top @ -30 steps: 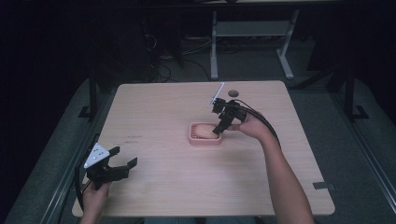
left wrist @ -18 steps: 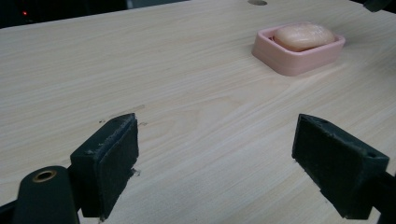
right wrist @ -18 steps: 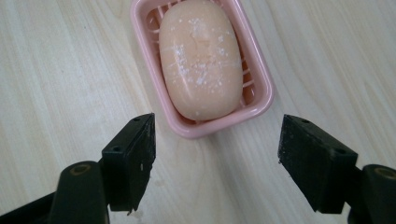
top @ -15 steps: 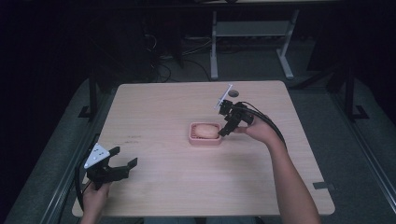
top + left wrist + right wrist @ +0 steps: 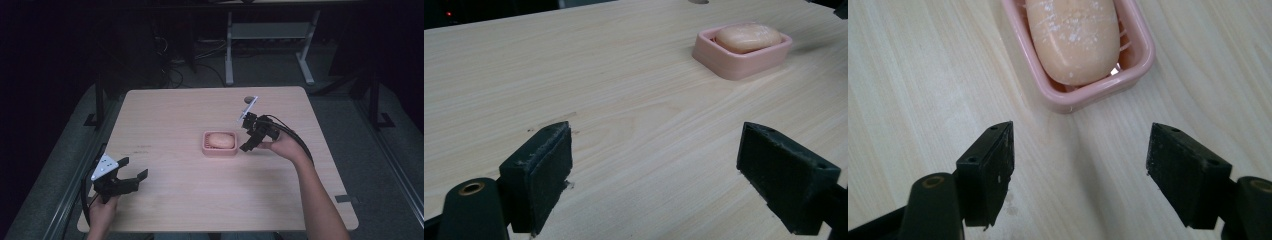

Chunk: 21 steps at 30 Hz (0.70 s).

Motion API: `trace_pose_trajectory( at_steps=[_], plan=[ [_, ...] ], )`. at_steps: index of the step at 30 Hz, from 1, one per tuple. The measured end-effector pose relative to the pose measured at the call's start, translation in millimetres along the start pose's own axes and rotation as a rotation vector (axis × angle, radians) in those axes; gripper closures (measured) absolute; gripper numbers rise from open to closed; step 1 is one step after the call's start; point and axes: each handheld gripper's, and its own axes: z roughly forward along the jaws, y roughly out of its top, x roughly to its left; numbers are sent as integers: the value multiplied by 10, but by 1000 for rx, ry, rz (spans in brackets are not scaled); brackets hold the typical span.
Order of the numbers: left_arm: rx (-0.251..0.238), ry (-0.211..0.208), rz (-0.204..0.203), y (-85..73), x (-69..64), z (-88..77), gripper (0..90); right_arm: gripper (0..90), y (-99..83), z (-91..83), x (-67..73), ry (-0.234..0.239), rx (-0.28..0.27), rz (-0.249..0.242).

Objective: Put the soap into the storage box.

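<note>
Left gripper (image 5: 131, 176): jaws wide, nothing between them, parked over the near left corner of the pale wood-grain table (image 5: 165, 115), pointed toward the middle. Looks like standby, kept clear of the working side.

Centre: pink rectangular plastic soap dish (image 5: 219, 144) flat on the table, peach oval soap bar (image 5: 220, 140) lying inside it along the dish's length. In the right gripper view the bar (image 5: 1073, 37) sits on the dish's ribs, within the rim (image 5: 1140, 47).

Right gripper (image 5: 246, 145): jaws partly open, empty, just beside the dish's right end, not touching it. Its own camera has both pads (image 5: 993, 167) over bare wood short of the dish. Gap reads about as wide as the dish's short side, so probably sized for the dish end or the bar; can't tell which.

Far edge: small dark round spot (image 5: 248, 98), too small to identify.
</note>
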Motion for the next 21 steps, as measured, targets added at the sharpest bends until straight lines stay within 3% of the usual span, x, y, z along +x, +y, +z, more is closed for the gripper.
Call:
trace_pose_trajectory(
  at_steps=[4, 5, 21],
  plan=[
    [0, 0, 0, 0, -1, 0, 143, 267, -44, 5, 19, -4, 24, -5],
    [0, 0, 1, 1, -1, -1, 143, 271, -61, -3, 37, -19, 17, -15],
    [4, 3, 3, -2, 4, -2, 143, 272, -342, -18, 75, 1, -7, 27]
  ],
)
